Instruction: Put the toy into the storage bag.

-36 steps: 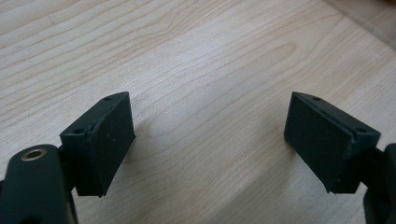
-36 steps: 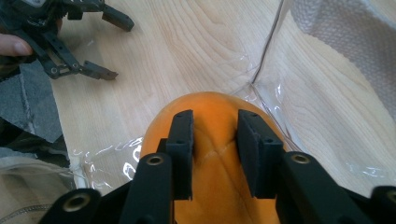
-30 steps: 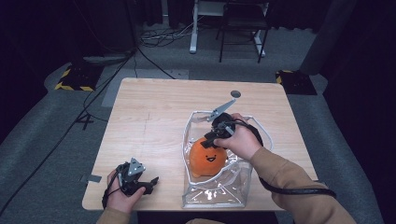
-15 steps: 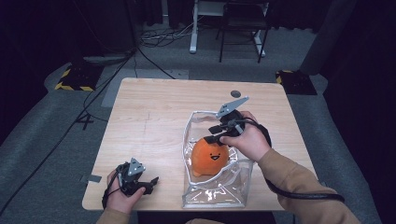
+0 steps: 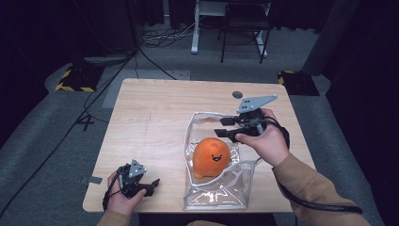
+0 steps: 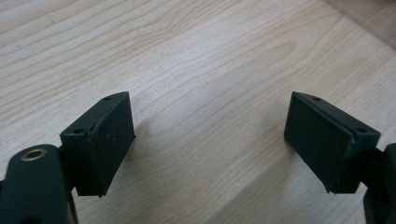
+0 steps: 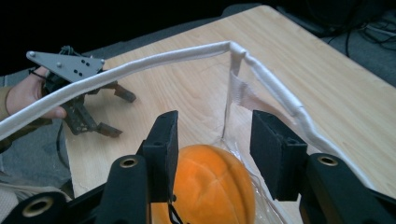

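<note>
At the near left corner of the wooden table [image 5: 155, 122], the left gripper [image 5: 147, 184] is held low in the person's left hand [image 5: 120, 197]; in the left gripper view its jaws are seen spread wide over bare wood, with nothing between them. Just to the right, a clear plastic bag [image 5: 216, 193] is laid near the front edge, its white-trimmed mouth [image 7: 140, 65] turned toward the far side. An orange plush toy [image 5: 211, 156] with a small smiling face is seated inside the bag, upright, at about the middle of it. Beyond the toy, above the open rim, the right gripper [image 5: 226, 128] is held in the right hand [image 5: 263, 143], pointing left across the bag. Its jaws have just been opening and are seen moderately parted in the right gripper view, with nothing clamped; the toy [image 7: 205, 186] lies below and behind them, untouched by the pads. Farther off, a small grey disc [image 5: 237, 94] is set in the tabletop near the far edge.
</note>
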Motion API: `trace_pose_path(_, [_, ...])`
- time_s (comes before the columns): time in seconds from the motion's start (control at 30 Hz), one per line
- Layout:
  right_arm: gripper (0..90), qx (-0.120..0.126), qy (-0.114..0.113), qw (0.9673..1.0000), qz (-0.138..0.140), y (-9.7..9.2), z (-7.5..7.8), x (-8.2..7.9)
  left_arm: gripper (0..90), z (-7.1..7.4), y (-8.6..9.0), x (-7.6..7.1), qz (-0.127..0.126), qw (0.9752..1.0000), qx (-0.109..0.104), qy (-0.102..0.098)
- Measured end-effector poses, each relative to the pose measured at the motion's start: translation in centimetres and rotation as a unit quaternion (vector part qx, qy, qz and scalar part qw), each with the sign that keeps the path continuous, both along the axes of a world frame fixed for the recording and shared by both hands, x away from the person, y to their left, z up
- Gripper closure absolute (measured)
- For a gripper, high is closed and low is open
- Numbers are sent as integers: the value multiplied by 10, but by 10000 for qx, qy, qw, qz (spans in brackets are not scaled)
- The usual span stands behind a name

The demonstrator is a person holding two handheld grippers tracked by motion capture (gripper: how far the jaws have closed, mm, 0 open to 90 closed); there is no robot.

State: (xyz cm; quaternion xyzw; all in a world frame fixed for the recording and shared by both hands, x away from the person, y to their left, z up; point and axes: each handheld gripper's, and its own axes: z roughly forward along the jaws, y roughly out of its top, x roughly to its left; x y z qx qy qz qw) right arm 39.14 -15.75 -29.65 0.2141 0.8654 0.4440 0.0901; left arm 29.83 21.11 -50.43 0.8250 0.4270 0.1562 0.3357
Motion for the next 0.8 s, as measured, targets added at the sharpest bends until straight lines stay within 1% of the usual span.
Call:
trace_pose_path(0.17, [530,188,-124,9995,-204,-18,5,-8,156,0,-1,2,26,10000,-1,7])
trace_pose_path(0.5, [527,320,-230,9979,-505,-52,14,-20,155,0,-2,3,28,10000,-15,6])
trace_pose_path(0.63, [524,321,-274,9970,-651,-66,18,-24,155,0,-2,3,28,10000,-16,6])
trace_pose_path(0.8, [511,215,-249,9962,-807,-81,19,-28,155,0,-2,3,21,10000,-7,17])
